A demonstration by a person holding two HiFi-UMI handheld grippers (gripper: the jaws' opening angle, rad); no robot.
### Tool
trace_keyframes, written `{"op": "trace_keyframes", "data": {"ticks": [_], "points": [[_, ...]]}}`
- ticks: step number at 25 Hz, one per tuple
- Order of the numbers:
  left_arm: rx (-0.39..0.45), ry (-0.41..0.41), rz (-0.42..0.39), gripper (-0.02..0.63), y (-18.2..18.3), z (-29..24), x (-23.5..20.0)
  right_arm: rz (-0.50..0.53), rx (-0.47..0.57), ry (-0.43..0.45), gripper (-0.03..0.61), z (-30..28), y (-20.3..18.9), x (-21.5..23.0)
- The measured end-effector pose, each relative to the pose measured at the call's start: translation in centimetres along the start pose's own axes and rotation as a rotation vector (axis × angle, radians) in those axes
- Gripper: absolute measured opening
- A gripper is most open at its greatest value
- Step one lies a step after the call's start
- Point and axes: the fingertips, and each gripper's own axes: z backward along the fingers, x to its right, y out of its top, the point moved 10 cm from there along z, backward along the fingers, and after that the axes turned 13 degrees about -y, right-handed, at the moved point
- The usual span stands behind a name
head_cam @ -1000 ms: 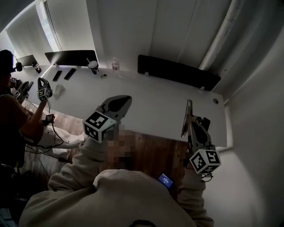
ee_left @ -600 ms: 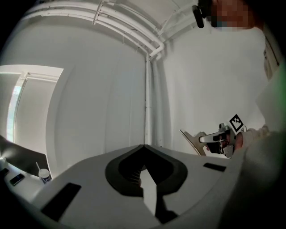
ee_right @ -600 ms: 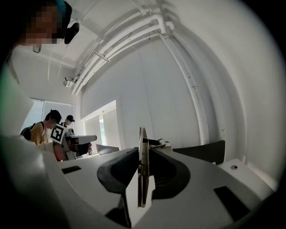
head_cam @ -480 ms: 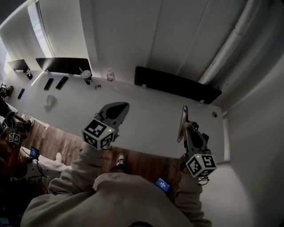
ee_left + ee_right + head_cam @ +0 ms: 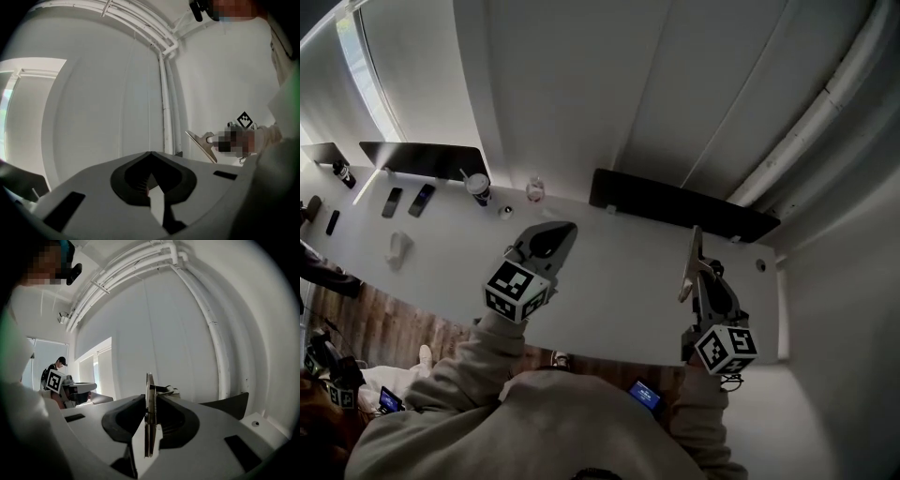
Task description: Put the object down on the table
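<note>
My right tongs (image 5: 151, 398) are clenched on a thin, flat, grey metal plate (image 5: 149, 382) with a small spring fitting on one face. I hold it edge-on, and its upper edge stands clear above the jaw tips. In the head view the plate sits over the right end of the long white table (image 5: 619, 281); whether it touches the surface I cannot tell. My left tongs (image 5: 151, 157) are closed, with nothing between them, and they are well apart from the right pair, nearer the middle of the table. Along the far edge stands a low black panel (image 5: 684, 211). Further left are a lidded cup with a straw (image 5: 477, 187) and a small clear bottle (image 5: 535, 190).
</note>
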Motion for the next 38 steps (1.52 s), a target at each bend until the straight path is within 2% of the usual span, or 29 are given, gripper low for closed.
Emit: {"op": "trace_keyframes", "data": {"ticks": [7,12,16,23,28,31,38], "points": [[-0.016,-0.049,0.038,-0.003,-1.6,-1.5,-5.8,0.009,0.004,-0.029,0.095,-5.3,0.6,-2.2],[-0.023,-0.052,0.061,-0.003,-2.2,-2.4,-7.6,0.028,-0.019,-0.041,0.095,-6.5,0.6,-1.9],[-0.022,-0.028,0.070,-0.002,-2.2,-2.9,-8.3,0.028,-0.008,-0.047,0.095,-7.8,1.1,-1.2],[0.002,-0.019,0.066,-0.003,0.2,-4.3,-8.6,0.017,0.014,0.007,0.095,-10.6,3.2,-0.3],[0.007,0.006,0.081,-0.002,-0.3,-5.0,-9.2,0.026,0.011,0.023,0.095,-12.4,3.3,0.2],[0.006,0.011,0.081,-0.003,-0.4,-5.8,-9.5,0.055,-0.003,0.019,0.095,-12.9,3.5,1.1],[0.010,0.008,0.071,-0.003,0.2,-6.6,-9.7,0.054,0.006,0.006,0.095,-13.3,4.1,2.2]]}}
